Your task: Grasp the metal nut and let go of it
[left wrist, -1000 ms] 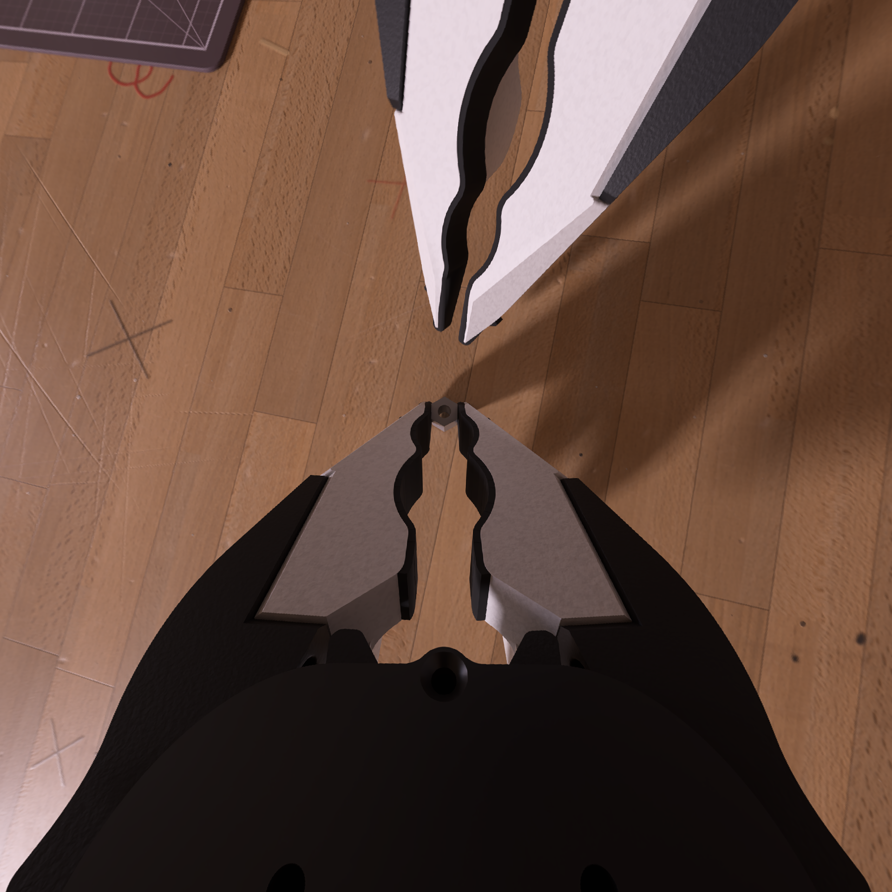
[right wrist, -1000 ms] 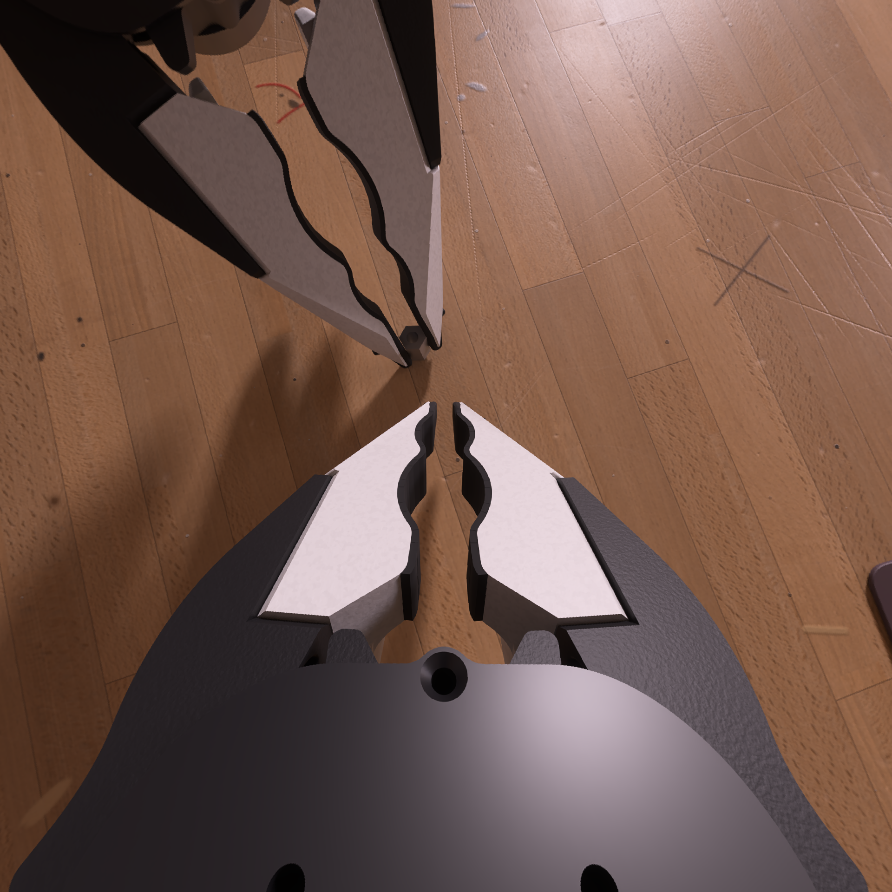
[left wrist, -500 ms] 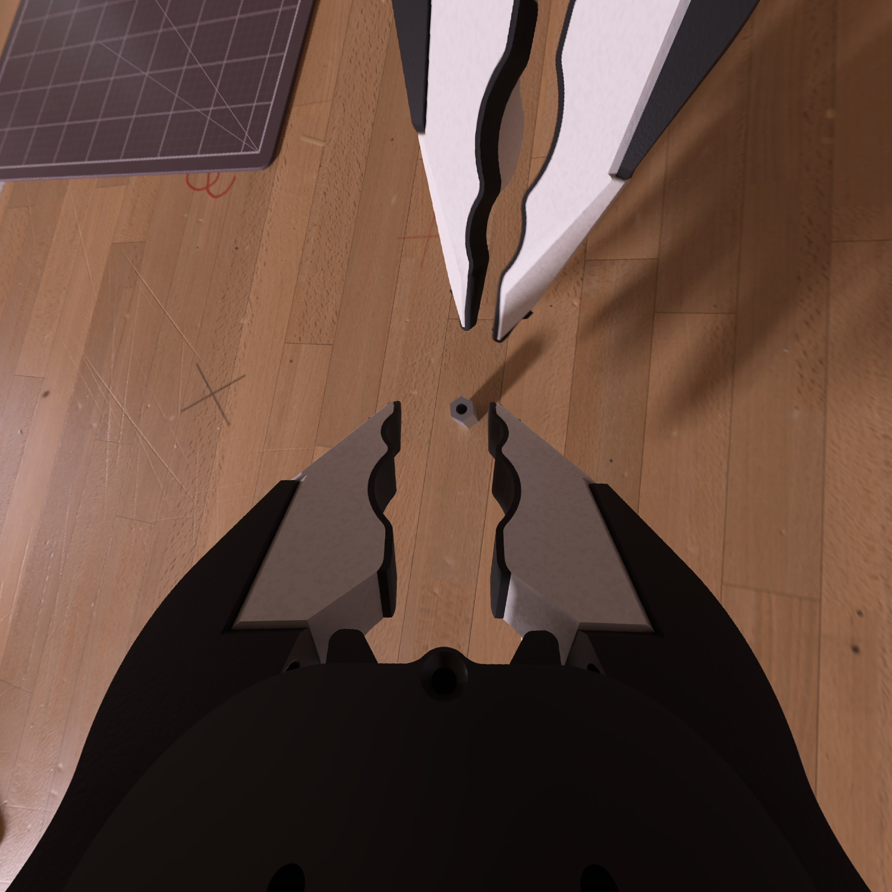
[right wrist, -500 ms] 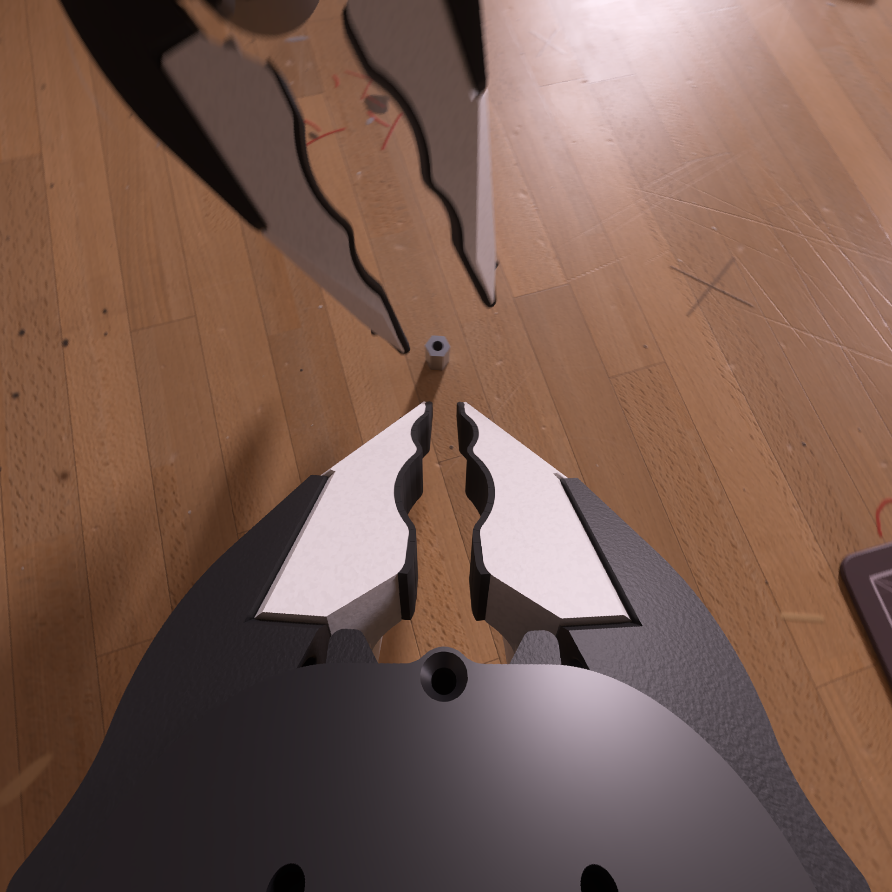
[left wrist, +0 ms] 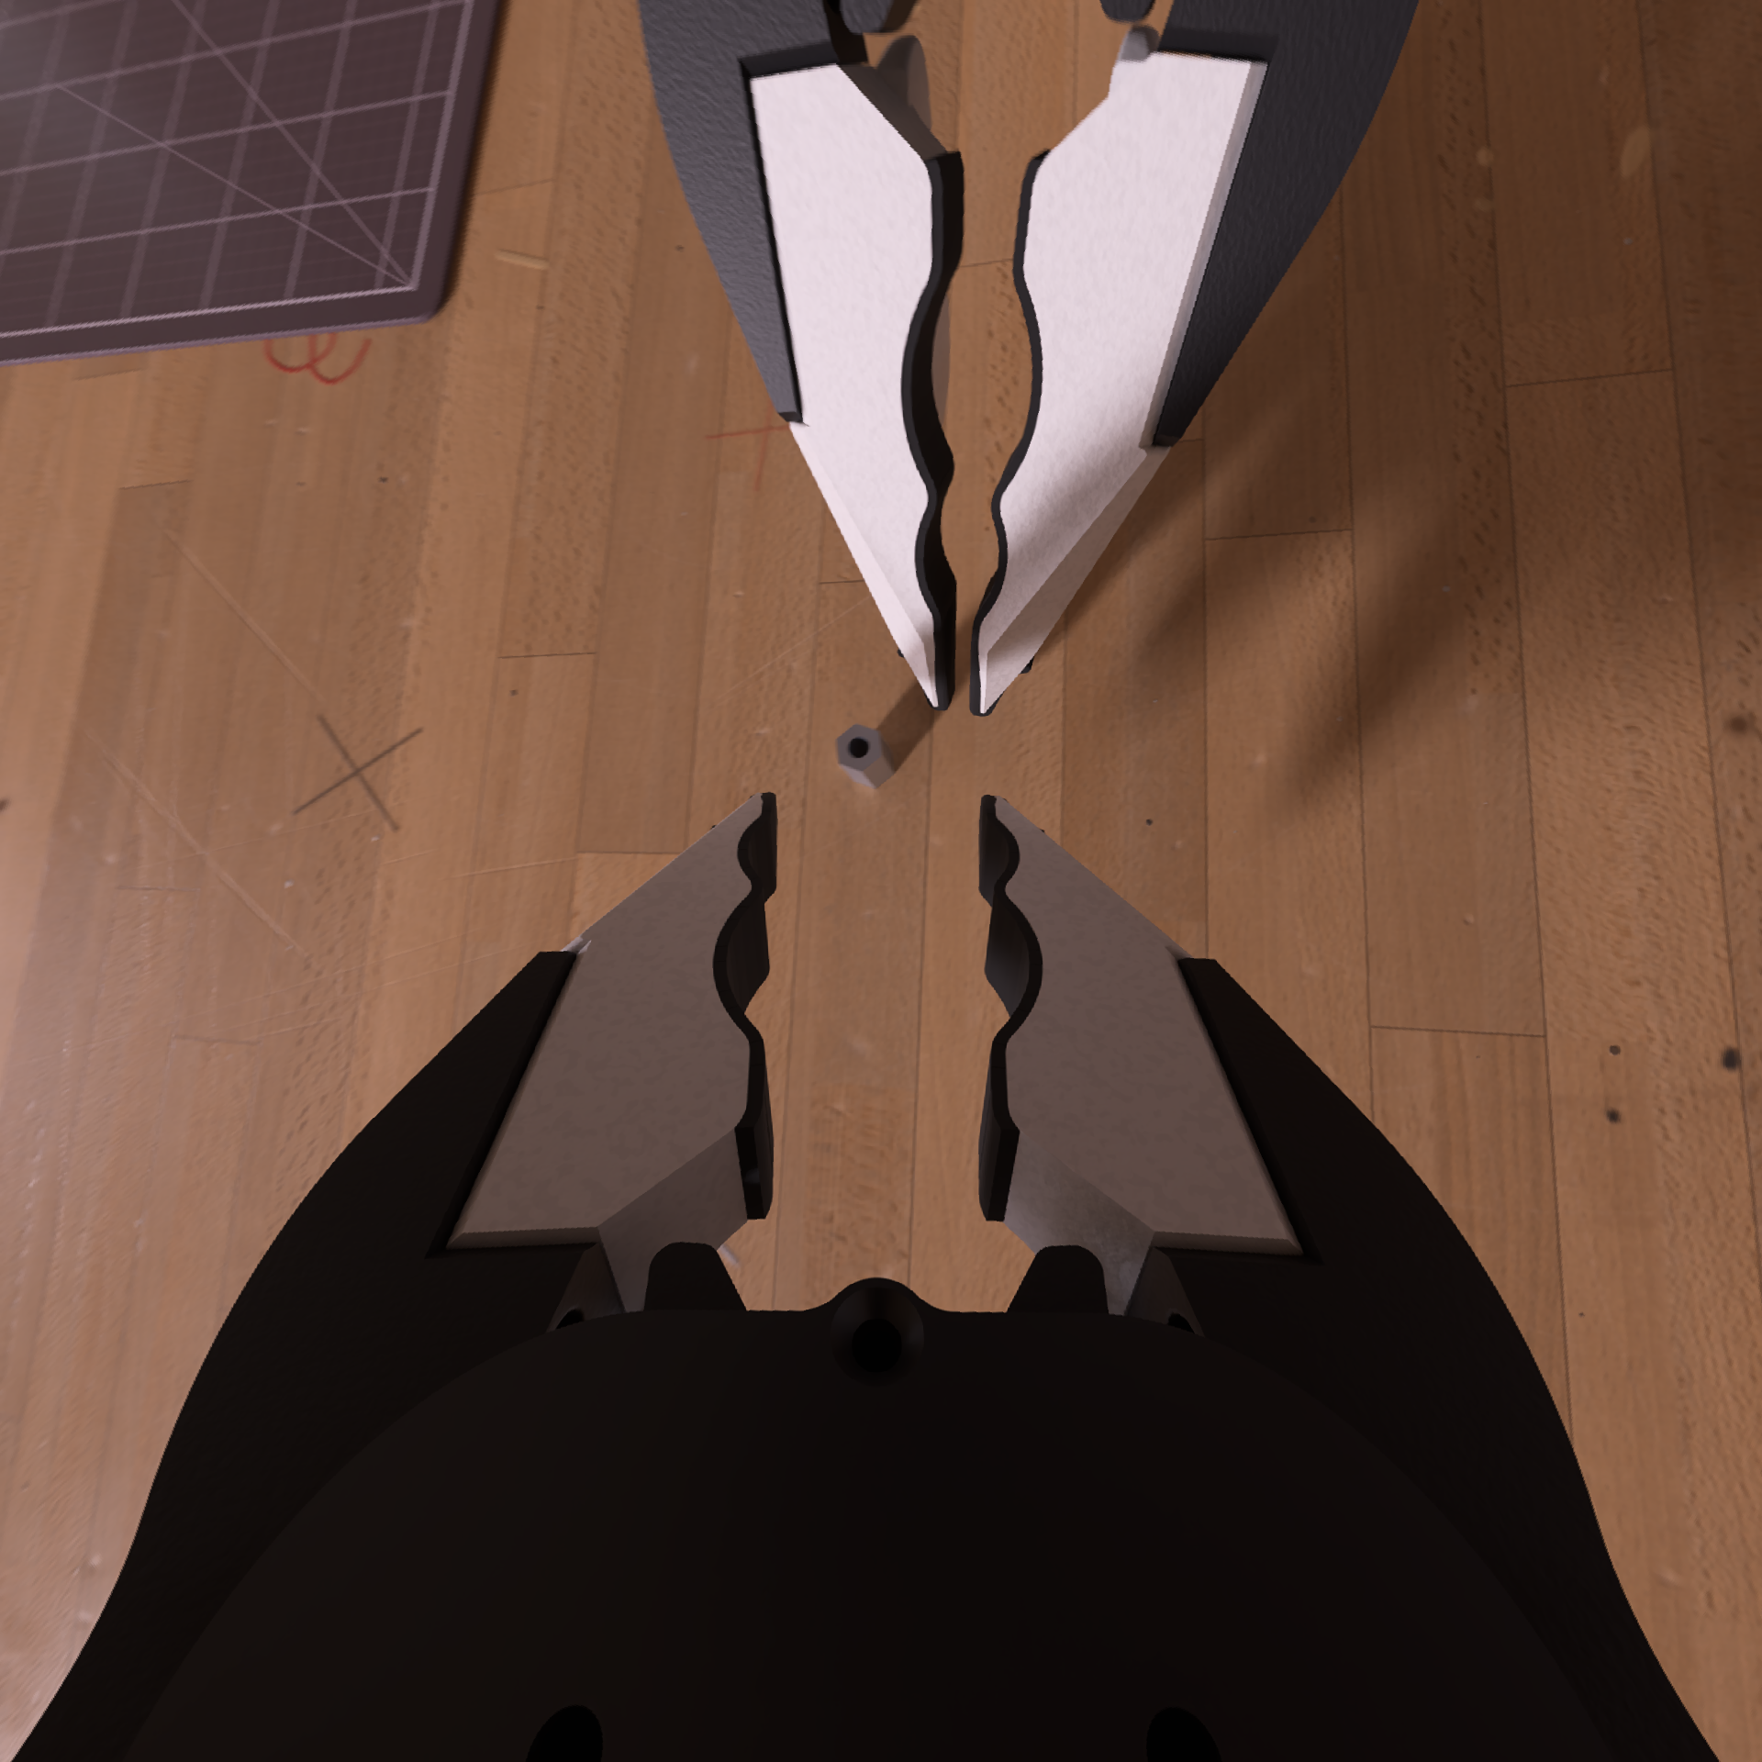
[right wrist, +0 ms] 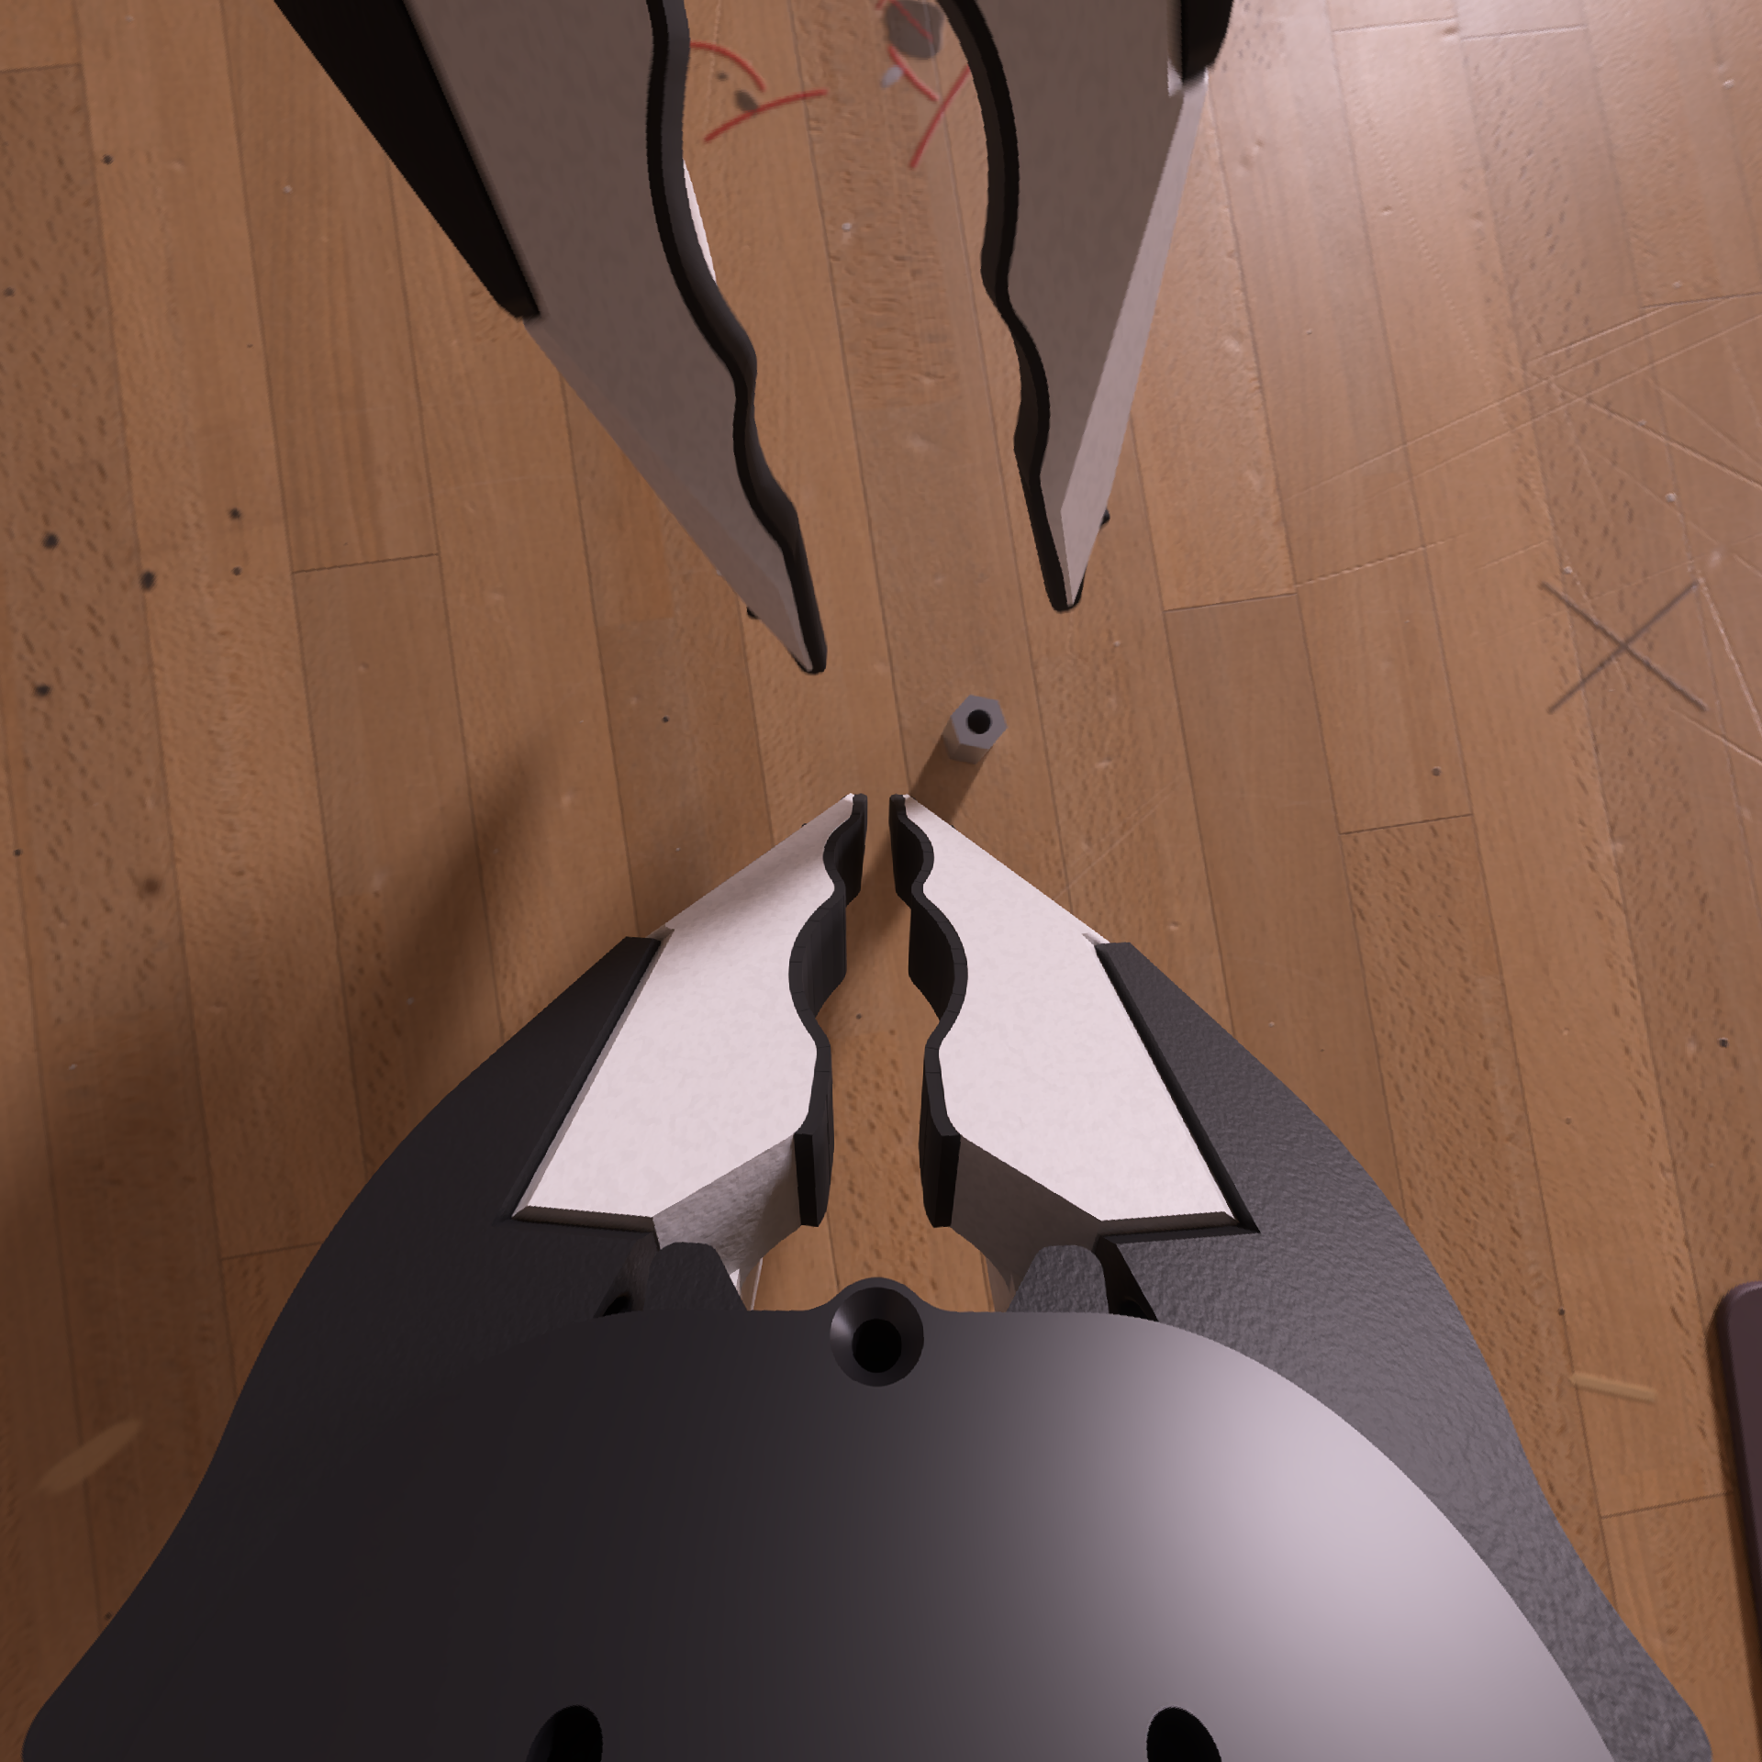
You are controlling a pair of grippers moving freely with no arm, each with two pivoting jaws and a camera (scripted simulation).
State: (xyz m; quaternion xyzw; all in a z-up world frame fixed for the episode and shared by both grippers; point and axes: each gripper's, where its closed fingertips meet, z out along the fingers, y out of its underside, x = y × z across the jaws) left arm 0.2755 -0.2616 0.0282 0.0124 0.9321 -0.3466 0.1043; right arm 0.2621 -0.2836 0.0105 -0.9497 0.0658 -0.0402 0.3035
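The metal nut (left wrist: pixel 861 755) is a small grey hexagonal piece standing free on the wooden table; it also shows in the right wrist view (right wrist: pixel 974 730). My left gripper (left wrist: pixel 877 810) is open and empty, with the nut just beyond its tips and slightly left. It appears from the far side in the right wrist view (right wrist: pixel 939 634), jaws apart. My right gripper (right wrist: pixel 877 806) is shut with a thin gap and holds nothing; the nut lies just ahead and to its right. It faces the left gripper in the left wrist view (left wrist: pixel 961 701).
A dark cutting mat (left wrist: pixel 191 162) with a pale grid lies at the far left of the table; its edge shows at the right border of the right wrist view (right wrist: pixel 1745 1411). Pencil crosses (left wrist: pixel 358 772) and red scribbles (left wrist: pixel 315 358) mark the wooden planks.
My left gripper opened and let go of the nut, then drew back and up. The nut now stands free on the table. My right gripper stayed shut and backed away a little.
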